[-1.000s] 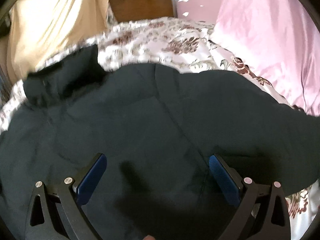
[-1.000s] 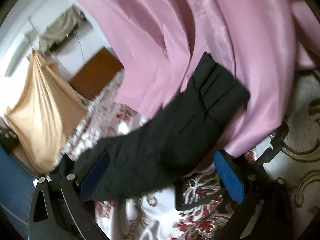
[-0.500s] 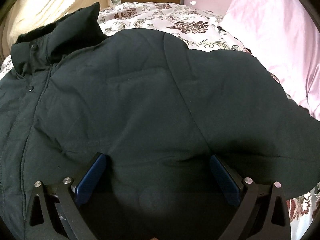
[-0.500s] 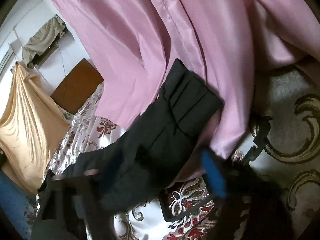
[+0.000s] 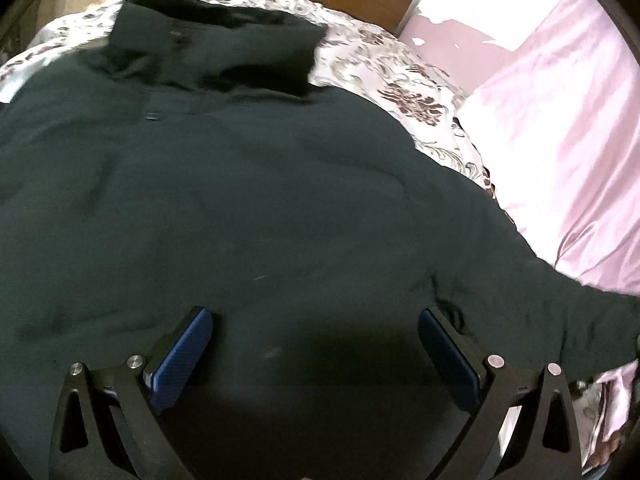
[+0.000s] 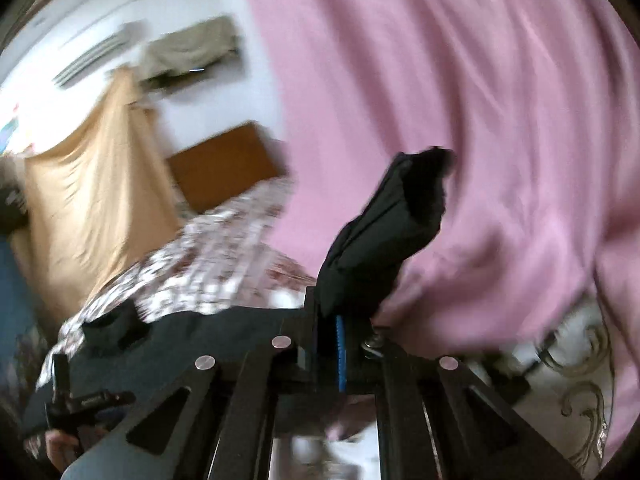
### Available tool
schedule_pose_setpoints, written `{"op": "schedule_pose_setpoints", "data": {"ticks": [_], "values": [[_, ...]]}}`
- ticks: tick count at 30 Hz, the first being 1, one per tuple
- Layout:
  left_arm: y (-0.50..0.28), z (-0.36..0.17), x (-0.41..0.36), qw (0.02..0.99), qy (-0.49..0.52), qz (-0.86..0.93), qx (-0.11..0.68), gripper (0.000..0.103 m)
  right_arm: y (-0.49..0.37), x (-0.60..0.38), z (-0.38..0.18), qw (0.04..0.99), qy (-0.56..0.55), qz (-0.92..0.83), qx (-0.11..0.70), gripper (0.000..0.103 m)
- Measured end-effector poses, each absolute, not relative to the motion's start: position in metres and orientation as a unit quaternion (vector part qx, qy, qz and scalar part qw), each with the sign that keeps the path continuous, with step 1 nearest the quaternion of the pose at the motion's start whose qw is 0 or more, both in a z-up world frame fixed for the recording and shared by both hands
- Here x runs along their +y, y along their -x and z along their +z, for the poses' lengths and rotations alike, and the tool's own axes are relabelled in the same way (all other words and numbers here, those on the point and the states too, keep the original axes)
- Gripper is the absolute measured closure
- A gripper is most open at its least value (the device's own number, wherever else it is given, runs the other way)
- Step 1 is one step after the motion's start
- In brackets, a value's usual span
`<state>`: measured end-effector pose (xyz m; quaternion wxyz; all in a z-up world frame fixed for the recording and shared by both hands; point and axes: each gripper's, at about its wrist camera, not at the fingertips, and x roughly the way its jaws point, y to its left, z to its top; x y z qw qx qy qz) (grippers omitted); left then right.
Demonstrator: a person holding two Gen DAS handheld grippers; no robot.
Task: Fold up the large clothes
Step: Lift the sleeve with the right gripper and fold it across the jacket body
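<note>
Right wrist view: my right gripper (image 6: 340,320) has its jaws clamped tight on the sleeve cuff (image 6: 394,228) of the dark jacket (image 6: 208,336), and the cuff stands up out of the pads toward the middle of the frame. Behind it a pink curtain (image 6: 460,100) fills the upper right. The rest of the jacket trails off to the lower left over a floral bedspread (image 6: 208,256). Further out, a wooden headboard (image 6: 224,164) sits at centre left, with a tan cloth (image 6: 88,184) hanging to its left. The whole view is smeared with motion blur.

In the left wrist view, my left gripper (image 5: 316,344) has its jaws spread wide, blue pads (image 5: 184,356) at the lower edge, nothing between them but the jacket body (image 5: 240,200) lying below. I cannot tell whether the pads touch the fabric. The jacket fills most of the frame, its collar (image 5: 224,52) at upper centre and one sleeve running off to the lower right.
</note>
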<state>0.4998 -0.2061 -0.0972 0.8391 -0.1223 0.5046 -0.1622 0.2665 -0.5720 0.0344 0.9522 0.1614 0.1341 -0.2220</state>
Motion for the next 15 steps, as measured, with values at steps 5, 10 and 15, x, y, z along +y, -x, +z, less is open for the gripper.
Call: {"op": "schedule_pose_setpoints", "data": {"ticks": [5, 10, 15], "values": [[-0.475, -0.07, -0.147, 0.838, 0.096, -0.168, 0.51, 0.0, -0.288, -0.49, 0.079, 0.979, -0.093, -0.127, 0.128, 0.096], [-0.452, -0.043, -0.074, 0.849, 0.116, -0.16, 0.491, 0.0, -0.326, -0.394, 0.094, 0.987, -0.045, -0.019, 0.156, 0.096], [-0.433, -0.028, 0.011, 0.854, 0.171, -0.151, 0.467, 0.0, -0.375, -0.306, 0.081, 0.976, -0.035, 0.058, 0.208, 0.097]]}}
